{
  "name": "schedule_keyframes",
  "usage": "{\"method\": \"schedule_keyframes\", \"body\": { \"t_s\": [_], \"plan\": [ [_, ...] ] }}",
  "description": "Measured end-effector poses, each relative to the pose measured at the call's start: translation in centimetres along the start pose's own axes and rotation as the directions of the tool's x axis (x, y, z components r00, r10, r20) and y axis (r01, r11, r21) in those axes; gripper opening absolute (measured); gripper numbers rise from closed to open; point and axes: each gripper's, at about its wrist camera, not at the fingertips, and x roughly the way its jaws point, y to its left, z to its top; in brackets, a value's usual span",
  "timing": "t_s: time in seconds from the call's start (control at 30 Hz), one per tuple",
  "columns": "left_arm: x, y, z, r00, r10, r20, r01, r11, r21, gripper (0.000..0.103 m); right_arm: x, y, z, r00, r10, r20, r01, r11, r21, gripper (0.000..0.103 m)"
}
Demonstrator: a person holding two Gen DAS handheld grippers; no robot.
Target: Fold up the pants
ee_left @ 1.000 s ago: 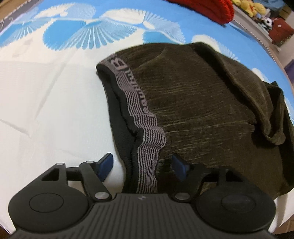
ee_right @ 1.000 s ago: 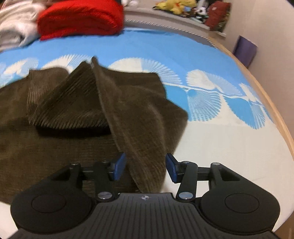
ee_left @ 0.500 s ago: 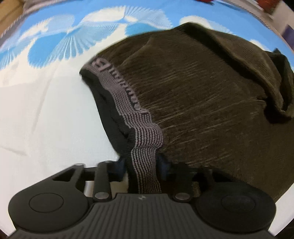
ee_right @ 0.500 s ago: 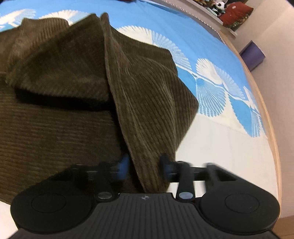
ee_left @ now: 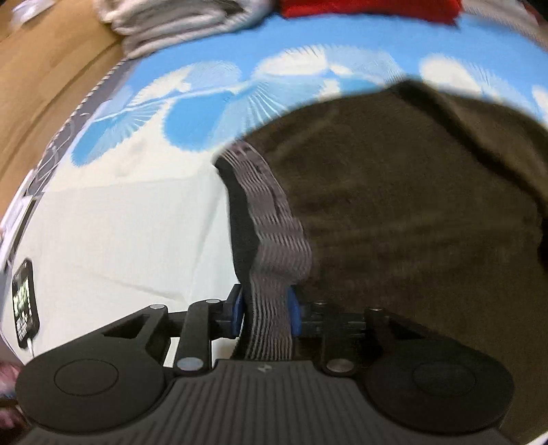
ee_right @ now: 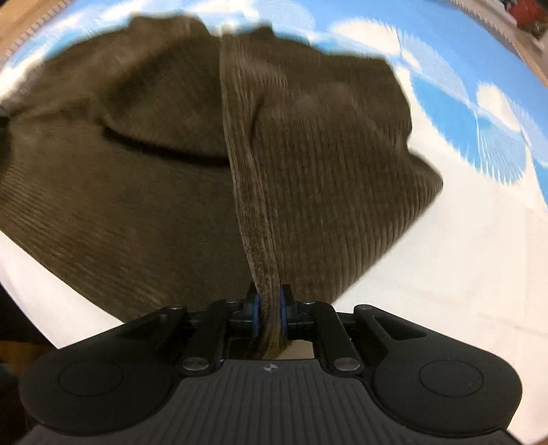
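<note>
Premises: a home bedroom. The work surface is a bed, covered by a sheet (ee_left: 113,239) in white and blue with a fan print. Folded laundry sits at its far edge: a grey pile (ee_left: 181,24) and a red item (ee_left: 370,8). Wood flooring (ee_left: 44,78) shows beside the bed. A phone (ee_left: 24,308) with a lit screen lies on the sheet, cable attached.

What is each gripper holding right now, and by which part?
Both hold the pants: the left gripper pinches the striped waistband, the right gripper a fold of the brown fabric at its edge.
</note>
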Motion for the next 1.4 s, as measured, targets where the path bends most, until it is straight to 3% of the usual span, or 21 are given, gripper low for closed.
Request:
{"method": "schedule_keyframes", "body": {
  "t_s": [0.07, 0.13, 0.17, 0.23, 0.4, 0.63, 0.8, 0.93, 1.03, 1.13, 1.17, 1.3, 1.4],
  "plan": [
    [-1.0, 0.4, 0.3, 0.999, 0.002, 0.039, -0.001, 1.0, -0.028, 0.057, -1.6, -0.7, 0.6, 0.996, 0.026, 0.083, -0.029, 0.999, 0.028, 0.02],
    [-1.6, 0.4, 0.7, 0.998, -0.011, 0.068, 0.014, 0.998, -0.057, 0.058, -2.8, -1.3, 1.3, 0.985, 0.04, 0.168, -0.053, 0.996, 0.074, 0.03],
    [-1.8, 0.3, 1.1, 0.997, -0.023, 0.078, 0.028, 0.997, -0.067, 0.058, -3.2, -1.3, 2.1, 0.979, 0.028, 0.203, -0.047, 0.995, 0.093, 0.04],
    [-2.1, -0.4, 1.2, 0.995, -0.055, 0.088, 0.061, 0.996, -0.069, 0.058, -3.5, -1.4, 3.6, 0.961, -0.02, 0.274, -0.018, 0.991, 0.134, 0.051],
    [-2.1, -2.2, 1.5, 0.988, -0.14, 0.069, 0.145, 0.987, -0.068, 0.058, -2.1, 0.6, 7.3, 0.93, -0.07, 0.36, 0.013, 0.987, 0.158, 0.051],
    [-0.7, -2.2, 1.7, 0.983, -0.177, 0.054, 0.181, 0.98, -0.078, 0.059, 2.5, 5.1, 11.4, 0.935, -0.189, 0.299, 0.16, 0.98, 0.119, 0.057],
    [0.0, -1.2, 1.7, 0.983, -0.182, 0.029, 0.183, 0.979, -0.085, 0.06, 5.7, 7.9, 12.6, 0.944, -0.235, 0.232, 0.242, 0.97, -0.005, 0.057],
    [0.5, -0.1, 1.7, 0.983, -0.183, 0.022, 0.184, 0.978, -0.096, 0.06, 7.1, 8.3, 13.4, 0.924, -0.317, 0.213, 0.333, 0.942, -0.043, 0.057],
    [0.7, 0.6, 1.5, 0.982, -0.186, 0.014, 0.187, 0.976, -0.115, 0.06, 7.2, 7.5, 13.7, 0.926, -0.324, 0.195, 0.331, 0.943, -0.006, 0.051],
    [0.6, 0.8, 1.4, 0.982, -0.191, 0.009, 0.19, 0.973, -0.132, 0.06, 6.8, 6.9, 13.6, 0.929, -0.314, 0.195, 0.319, 0.948, 0.007, 0.016],
    [0.5, 0.8, 1.4, 0.981, -0.194, 0.009, 0.194, 0.972, -0.136, 0.06, 6.5, 6.7, 13.4, 0.928, -0.315, 0.201, 0.319, 0.948, 0.01, 0.011],
    [-0.1, -0.1, 1.3, 0.978, -0.207, 0.02, 0.208, 0.97, -0.126, 0.06, 4.0, 4.1, 12.3, 0.922, -0.317, 0.221, 0.3, 0.948, 0.106, 0.008],
    [-0.7, -1.1, 1.1, 0.978, -0.208, 0.025, 0.209, 0.973, -0.101, 0.06, 1.8, 0.3, 10.6, 0.911, -0.349, 0.217, 0.302, 0.927, 0.222, 0.008]
  ]
}}
